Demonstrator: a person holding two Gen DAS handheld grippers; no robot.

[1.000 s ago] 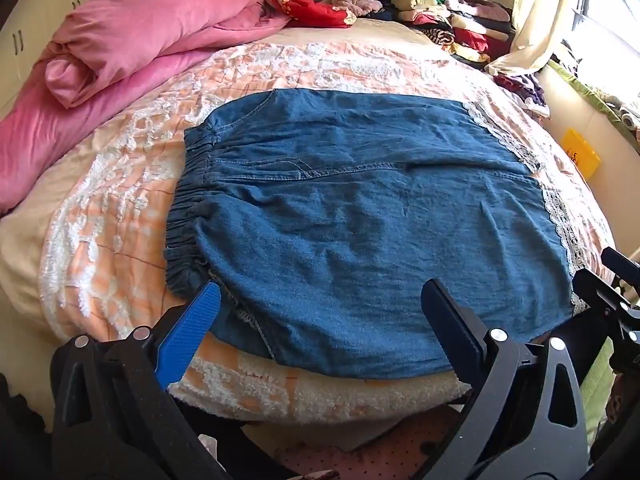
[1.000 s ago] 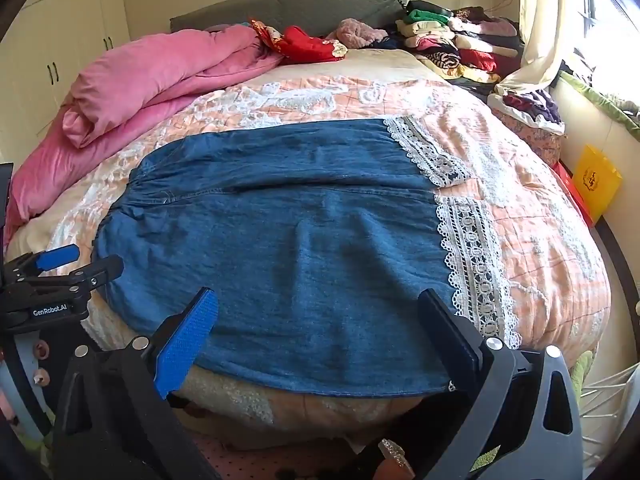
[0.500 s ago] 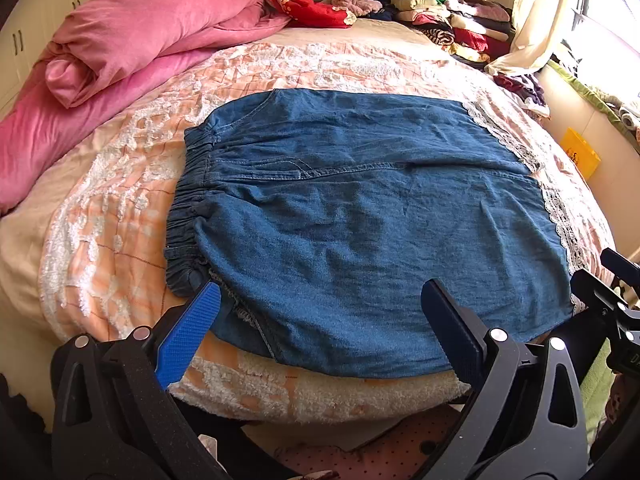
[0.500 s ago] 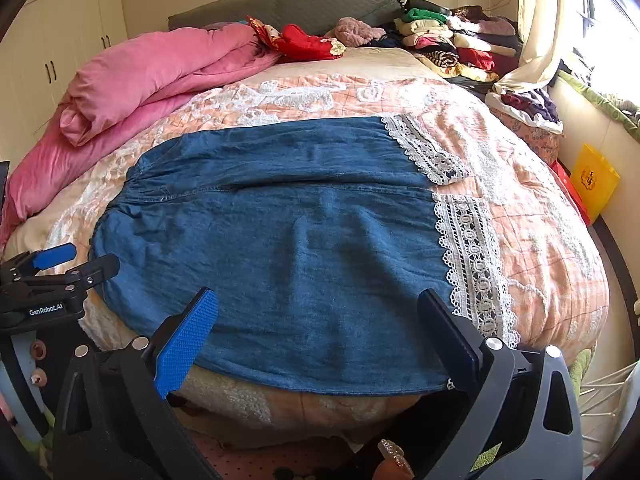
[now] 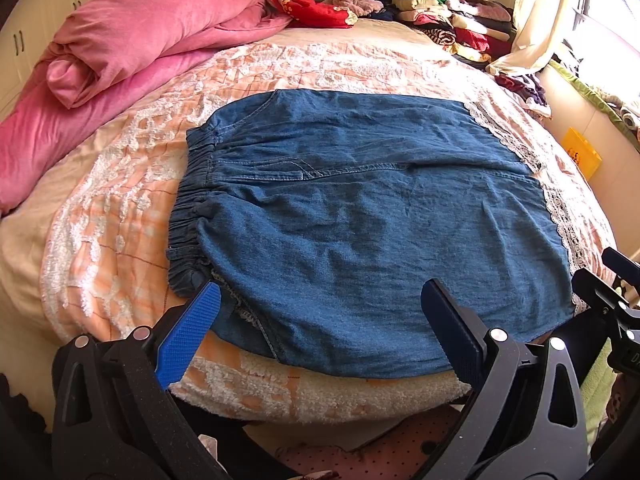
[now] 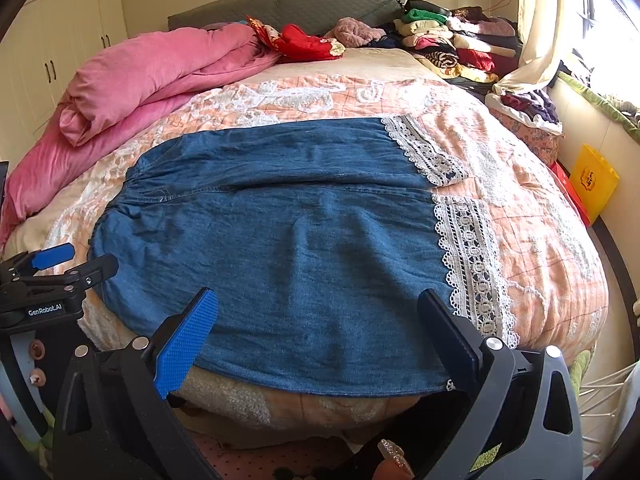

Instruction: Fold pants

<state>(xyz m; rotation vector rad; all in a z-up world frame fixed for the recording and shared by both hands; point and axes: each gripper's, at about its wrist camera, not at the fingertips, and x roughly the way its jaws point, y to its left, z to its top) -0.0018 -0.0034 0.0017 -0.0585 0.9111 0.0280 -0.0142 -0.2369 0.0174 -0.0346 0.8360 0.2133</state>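
Change noted in the right wrist view only: the denim pants (image 6: 280,240) sit slightly higher in frame and the left gripper (image 6: 76,260) at the left edge has shifted slightly, consistent with a small drift of the right gripper (image 6: 316,320). In the left wrist view nothing has visibly shifted.
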